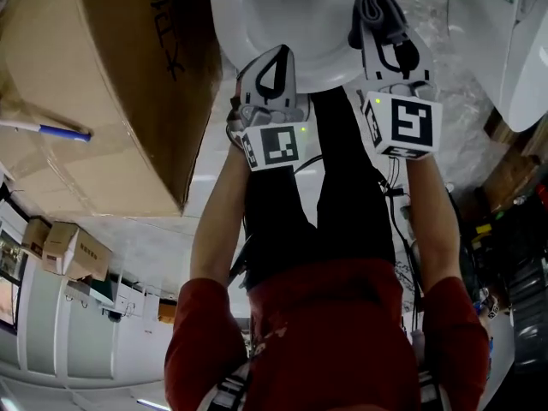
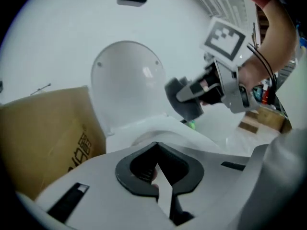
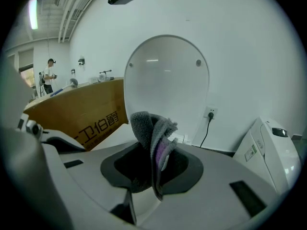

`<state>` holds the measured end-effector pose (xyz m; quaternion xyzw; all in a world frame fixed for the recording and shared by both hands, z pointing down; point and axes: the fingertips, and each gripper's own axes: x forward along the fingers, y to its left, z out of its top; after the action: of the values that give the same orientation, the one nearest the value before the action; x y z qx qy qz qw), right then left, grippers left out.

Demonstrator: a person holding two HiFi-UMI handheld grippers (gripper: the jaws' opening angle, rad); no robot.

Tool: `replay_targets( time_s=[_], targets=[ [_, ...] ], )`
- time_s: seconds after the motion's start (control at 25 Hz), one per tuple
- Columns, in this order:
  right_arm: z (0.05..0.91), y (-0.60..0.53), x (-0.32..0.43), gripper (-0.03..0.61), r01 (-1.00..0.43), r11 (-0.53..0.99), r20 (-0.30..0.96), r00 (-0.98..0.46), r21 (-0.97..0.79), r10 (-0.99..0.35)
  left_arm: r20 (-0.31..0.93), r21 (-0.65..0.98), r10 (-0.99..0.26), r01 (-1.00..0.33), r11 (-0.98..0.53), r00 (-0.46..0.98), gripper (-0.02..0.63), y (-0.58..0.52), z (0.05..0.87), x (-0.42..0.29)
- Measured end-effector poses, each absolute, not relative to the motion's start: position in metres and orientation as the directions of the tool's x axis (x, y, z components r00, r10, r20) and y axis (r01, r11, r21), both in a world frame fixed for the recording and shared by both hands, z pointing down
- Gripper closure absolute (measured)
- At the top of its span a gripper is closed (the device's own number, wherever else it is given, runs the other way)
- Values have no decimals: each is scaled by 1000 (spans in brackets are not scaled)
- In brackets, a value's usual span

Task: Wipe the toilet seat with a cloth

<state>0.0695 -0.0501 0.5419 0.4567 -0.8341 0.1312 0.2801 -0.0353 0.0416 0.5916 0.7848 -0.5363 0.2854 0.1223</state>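
Right gripper (image 3: 153, 176): clamped on cloth (image 3: 145, 128), which looks soft, light, floppy; best held mid-fold. Left gripper (image 2: 156, 170): closed, empty; toilet seat (image 2: 163, 126) just ahead.

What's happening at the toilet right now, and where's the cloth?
A person stands over the white ceramic toilet, lid raised, a gripper in each hand. The right gripper is clamped on a folded grey cloth, held near the seat; contact is unclear. The left gripper is shut and empty beside it.
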Motion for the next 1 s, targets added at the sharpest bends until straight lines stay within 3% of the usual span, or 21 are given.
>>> replay_targets(
  time_s=[0.16, 0.36, 0.68, 1.0],
  targets=[
    [566, -89, 67, 485, -834, 549, 616, -404, 57, -677, 471, -192, -855, -921, -338, 216, 600, 6, 551, -57],
    [594, -141, 48, 485, -810, 579, 651, -395, 86, -648, 432, -190, -881, -936, -298, 193, 600, -6, 534, -66],
    [657, -191, -25, 485, -834, 546, 724, -425, -79, -543, 469, -146, -872, -961, -235, 143, 600, -3, 545, -84],
    [670, -196, -34, 480, -815, 577, 737, -354, 59, -576, 456, -129, -879, -968, -217, 136, 600, -10, 546, -87]
  ],
)
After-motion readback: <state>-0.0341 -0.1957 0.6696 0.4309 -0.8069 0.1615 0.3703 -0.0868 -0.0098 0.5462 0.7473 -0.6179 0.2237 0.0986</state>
